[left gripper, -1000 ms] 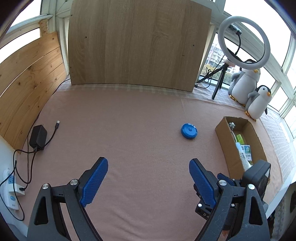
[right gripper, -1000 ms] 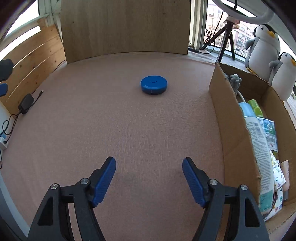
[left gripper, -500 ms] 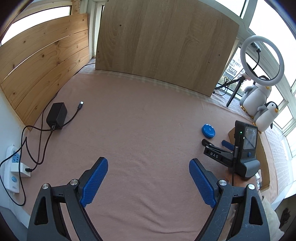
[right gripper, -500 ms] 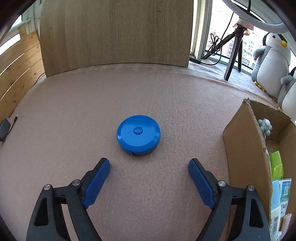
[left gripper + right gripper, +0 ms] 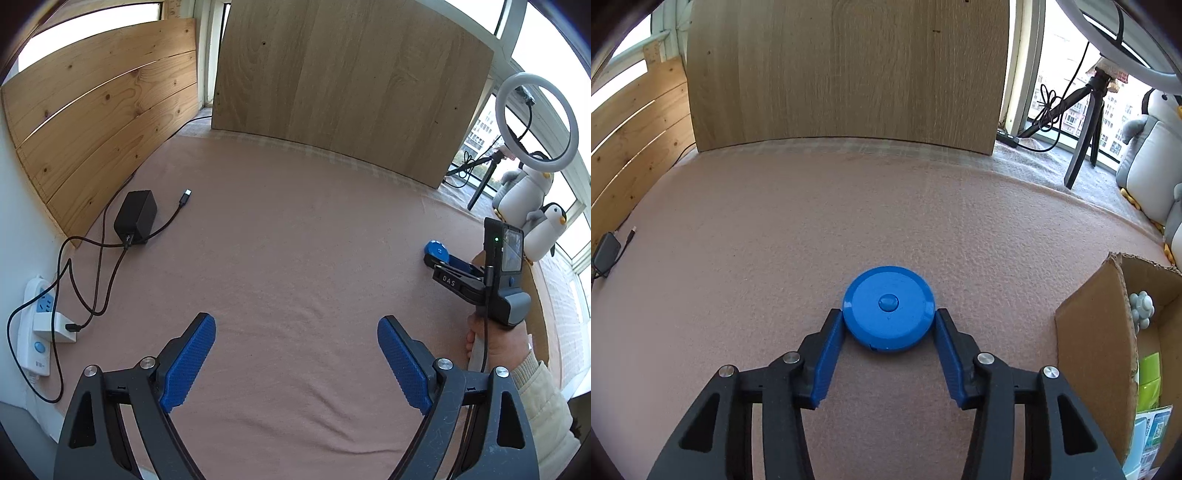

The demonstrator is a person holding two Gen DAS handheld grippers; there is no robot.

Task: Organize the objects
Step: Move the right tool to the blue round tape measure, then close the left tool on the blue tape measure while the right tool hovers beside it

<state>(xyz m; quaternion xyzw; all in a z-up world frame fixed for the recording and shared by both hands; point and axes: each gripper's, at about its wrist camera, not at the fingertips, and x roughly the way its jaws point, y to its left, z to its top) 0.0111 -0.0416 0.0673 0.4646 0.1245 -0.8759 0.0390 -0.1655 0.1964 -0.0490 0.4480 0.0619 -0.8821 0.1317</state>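
Observation:
A flat round blue disc (image 5: 888, 295) with a centre button lies on the pink cloth (image 5: 849, 221). My right gripper (image 5: 888, 317) has its blue pads touching the disc's left and right edges, shut on it. In the left wrist view the same disc (image 5: 436, 251) shows at the tip of the right gripper (image 5: 443, 264), held by a person's hand (image 5: 495, 343). My left gripper (image 5: 295, 350) hovers open over bare cloth, well left of the disc, with nothing between its fingers. An open cardboard box (image 5: 1097, 350) with several items stands right of the disc.
A black charger (image 5: 135, 216) with cables and a white power strip (image 5: 37, 325) lie at the left edge. Wooden boards (image 5: 351, 81) close the back and left. A ring light on a tripod (image 5: 535, 122) and plush penguins (image 5: 543, 229) stand at the far right.
My right gripper moved forward to the disc and closed its fingers onto its sides. The left gripper's view swung left and pulled back, still open.

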